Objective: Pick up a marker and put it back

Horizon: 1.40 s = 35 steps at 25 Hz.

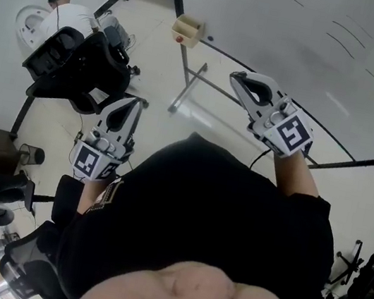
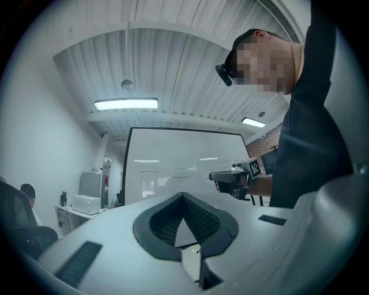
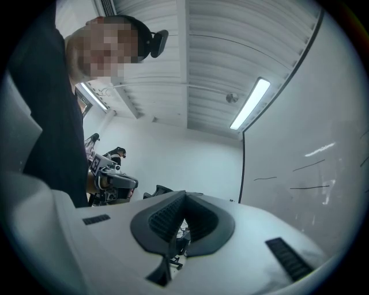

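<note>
The pick-up has not started. Both grippers hang in the air in front of the whiteboard, well apart from it. The left gripper has its jaws closed tip to tip with nothing between them. The right gripper is also fully closed and empty. So 0 markers are in hand.

No view shows a marker for certain. The likeliest place for it is the small beige box at the whiteboard's lower left corner, as the head view shows it. A red spot on the box is too small to identify. The board carries a few thin dark strokes near its right edge.

By my judgement, the next move calls for turning 1 gripper toward that corner box, opening its jaws and finding the marker's barrel. A slim round barrel would likely roll, so the pads should close squarely across it.
</note>
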Each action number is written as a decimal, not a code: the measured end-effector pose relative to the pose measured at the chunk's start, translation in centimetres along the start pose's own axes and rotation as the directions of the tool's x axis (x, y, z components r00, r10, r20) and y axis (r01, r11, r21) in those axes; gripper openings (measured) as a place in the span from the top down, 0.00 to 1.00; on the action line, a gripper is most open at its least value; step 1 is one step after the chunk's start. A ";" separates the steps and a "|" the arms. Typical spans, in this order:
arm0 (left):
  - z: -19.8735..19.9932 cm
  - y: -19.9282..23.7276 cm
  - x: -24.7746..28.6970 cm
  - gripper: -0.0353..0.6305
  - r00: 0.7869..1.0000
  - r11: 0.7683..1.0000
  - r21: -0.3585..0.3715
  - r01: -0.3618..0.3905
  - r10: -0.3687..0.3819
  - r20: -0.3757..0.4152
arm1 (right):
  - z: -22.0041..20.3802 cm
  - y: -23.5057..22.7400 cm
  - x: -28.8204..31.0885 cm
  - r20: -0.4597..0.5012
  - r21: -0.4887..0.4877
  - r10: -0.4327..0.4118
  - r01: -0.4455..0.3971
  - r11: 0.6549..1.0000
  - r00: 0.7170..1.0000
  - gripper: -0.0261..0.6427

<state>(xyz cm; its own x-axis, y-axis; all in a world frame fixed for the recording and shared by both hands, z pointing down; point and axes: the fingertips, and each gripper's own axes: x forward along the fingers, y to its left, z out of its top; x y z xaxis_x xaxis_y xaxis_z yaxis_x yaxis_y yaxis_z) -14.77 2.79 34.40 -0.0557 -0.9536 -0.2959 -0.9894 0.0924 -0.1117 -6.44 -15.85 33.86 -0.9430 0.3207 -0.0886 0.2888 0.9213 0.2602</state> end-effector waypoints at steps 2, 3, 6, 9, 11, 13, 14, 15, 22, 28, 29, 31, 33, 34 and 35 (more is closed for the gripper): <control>-0.1 -0.1 0.1 0.96 1.000 1.000 0.002 0.002 -0.002 0.001 | 0.0 -0.1 -0.1 0.004 0.004 0.001 -0.001 1.000 1.000 0.97; -0.1 -0.2 0.2 0.96 1.000 1.000 0.002 0.003 -0.003 0.001 | 0.0 -0.1 -0.2 0.005 0.006 0.001 -0.001 1.000 1.000 0.97; -0.1 -0.3 0.3 0.96 1.000 1.000 0.002 0.005 -0.005 0.003 | 0.0 -0.1 -0.3 0.008 0.006 0.002 -0.002 1.000 1.000 0.97; -0.2 -0.4 0.1 0.96 1.000 1.000 -0.010 0.008 -0.008 -0.003 | -0.1 0.1 -0.4 0.006 0.007 0.005 -0.005 1.000 1.000 0.97; -0.1 -0.4 0.1 0.96 1.000 1.000 -0.011 0.007 -0.007 -0.003 | -0.1 0.2 -0.4 0.005 0.007 0.008 -0.008 1.000 1.000 0.97; 0.1 -0.4 0.2 0.96 1.000 1.000 -0.002 0.003 -0.003 0.006 | -0.1 0.2 -0.5 0.001 0.009 0.009 -0.009 1.000 1.000 0.97; 0.1 -0.4 0.2 0.96 1.000 1.000 -0.001 0.003 -0.003 0.008 | -0.2 0.2 -0.5 -0.001 0.010 0.010 -0.010 1.000 1.000 0.97; 0.1 -0.4 0.1 0.96 1.000 1.000 -0.001 0.004 -0.004 0.008 | -0.2 0.3 -0.5 0.000 0.010 0.011 -0.011 1.000 1.000 0.97; 0.0 -0.7 0.2 0.96 1.000 1.000 -0.005 0.006 -0.006 0.004 | -0.1 0.4 -0.7 0.003 0.009 0.022 -0.022 1.000 1.000 0.97; 0.1 -0.8 0.3 0.96 1.000 1.000 -0.001 0.007 -0.007 0.004 | -0.1 0.4 -0.7 0.011 0.007 0.027 -0.027 1.000 1.000 0.97; 0.1 -0.8 0.4 0.96 1.000 1.000 -0.002 0.007 -0.007 0.004 | -0.1 0.4 -0.7 0.010 0.008 0.028 -0.028 1.000 1.000 0.97; 0.1 -0.8 0.4 0.96 1.000 1.000 -0.002 0.009 -0.009 0.005 | -0.1 0.5 -0.8 0.008 0.011 0.029 -0.029 1.000 1.000 0.96; 0.1 -0.8 0.5 0.96 1.000 1.000 -0.002 0.012 -0.012 0.005 | -0.1 0.5 -0.8 0.005 0.011 0.030 -0.030 0.999 1.000 0.96; 0.1 -0.9 0.5 0.96 1.000 1.000 -0.002 0.012 -0.012 0.004 | -0.1 0.4 -0.8 0.005 0.010 0.030 -0.030 1.000 1.000 0.96; 0.1 -0.9 0.5 0.96 1.000 1.000 -0.002 0.012 -0.012 0.004 | -0.1 0.4 -0.8 0.005 0.009 0.029 -0.029 1.000 1.000 0.96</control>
<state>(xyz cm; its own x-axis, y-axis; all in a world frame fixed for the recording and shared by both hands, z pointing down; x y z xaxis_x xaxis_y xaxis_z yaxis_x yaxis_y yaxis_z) -13.93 2.26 34.24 -0.0428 -0.9534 -0.2987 -0.9903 0.0800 -0.1134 -5.54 -15.78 34.17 -0.9335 0.3483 -0.0858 0.3175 0.9136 0.2539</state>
